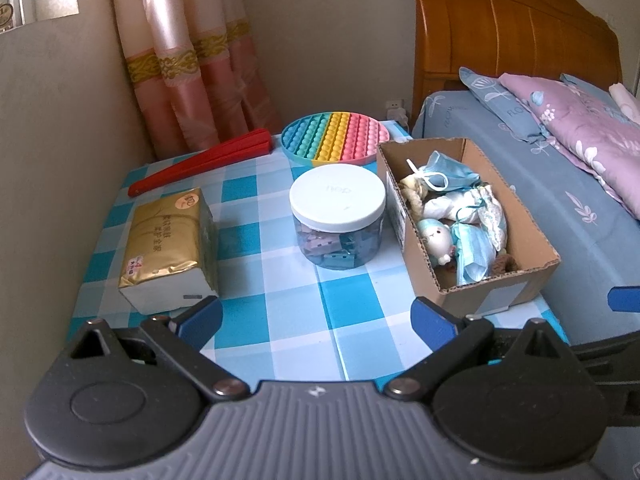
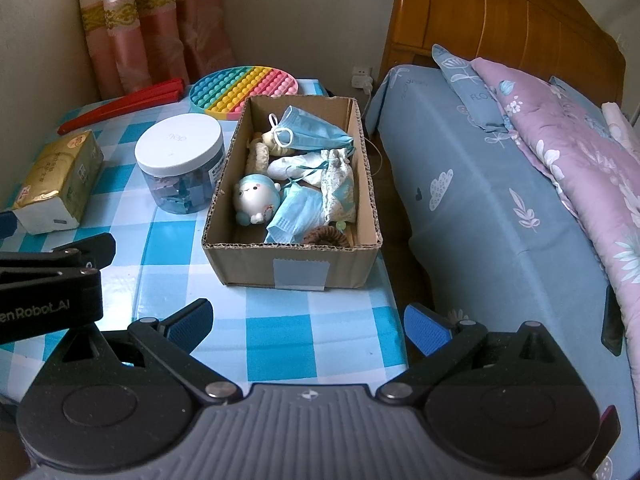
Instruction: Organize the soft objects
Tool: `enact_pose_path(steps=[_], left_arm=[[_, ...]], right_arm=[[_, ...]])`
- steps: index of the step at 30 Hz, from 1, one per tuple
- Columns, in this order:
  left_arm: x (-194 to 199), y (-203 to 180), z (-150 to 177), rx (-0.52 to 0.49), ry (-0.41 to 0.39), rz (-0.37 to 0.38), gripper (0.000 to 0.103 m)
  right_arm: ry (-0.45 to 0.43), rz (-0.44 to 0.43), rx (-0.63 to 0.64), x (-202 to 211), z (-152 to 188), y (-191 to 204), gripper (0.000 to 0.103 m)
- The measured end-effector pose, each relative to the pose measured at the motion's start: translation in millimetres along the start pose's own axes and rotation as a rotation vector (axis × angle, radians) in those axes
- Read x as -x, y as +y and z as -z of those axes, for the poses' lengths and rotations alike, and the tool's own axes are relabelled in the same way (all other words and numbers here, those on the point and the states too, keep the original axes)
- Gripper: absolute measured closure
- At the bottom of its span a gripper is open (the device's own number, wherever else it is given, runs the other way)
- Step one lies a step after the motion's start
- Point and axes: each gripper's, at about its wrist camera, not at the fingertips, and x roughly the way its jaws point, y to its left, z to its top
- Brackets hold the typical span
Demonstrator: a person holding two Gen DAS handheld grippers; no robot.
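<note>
- left tool (image 1: 316, 316) and right tool (image 2: 308, 326) both hang spread and empty above the table (image 2: 280, 340).
- soft objects, such as the face masks (image 2: 310, 132) and plush toy (image 2: 256, 198), lie in the cardboard box (image 2: 296, 264).
- likely at start or finish; a next move would mean reaching into the box.

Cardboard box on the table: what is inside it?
The cardboard box holds two blue face masks, a round-headed doll, a white drawstring pouch, a knitted cream item and a brown hair tie. Anything beneath them is covered.
</note>
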Motion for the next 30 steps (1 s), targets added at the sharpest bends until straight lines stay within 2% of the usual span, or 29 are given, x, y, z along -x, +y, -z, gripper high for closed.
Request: enact_pose_path(steps=[30], left_arm=[[-1.2,-1.4,-1.2,-0.002,0.001,-0.005,0.003]], right_arm=[[0.002,-0.010,0.008,0.2,-0.6,1.0,0.000]])
